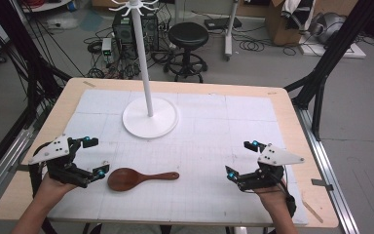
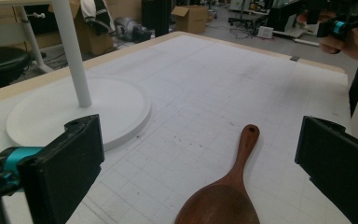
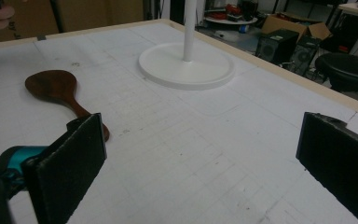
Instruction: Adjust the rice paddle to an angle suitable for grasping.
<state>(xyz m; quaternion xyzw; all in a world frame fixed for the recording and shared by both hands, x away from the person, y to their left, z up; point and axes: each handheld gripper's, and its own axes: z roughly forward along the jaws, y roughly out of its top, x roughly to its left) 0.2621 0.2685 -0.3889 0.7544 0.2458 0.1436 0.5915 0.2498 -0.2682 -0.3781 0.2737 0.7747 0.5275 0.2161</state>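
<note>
A dark wooden spoon (image 1: 139, 178) lies flat on the white gridded mat (image 1: 209, 146), its bowl cut off by the left gripper view's bottom edge. The left gripper (image 1: 93, 157), just beside that bowl, gapes wide and grips nothing. The right gripper (image 1: 240, 159), well apart from the handle, is likewise spread and empty.

A dark brown wooden spoon (image 1: 139, 178) lies flat at lower centre-left of the high view, handle pointing right.
</note>
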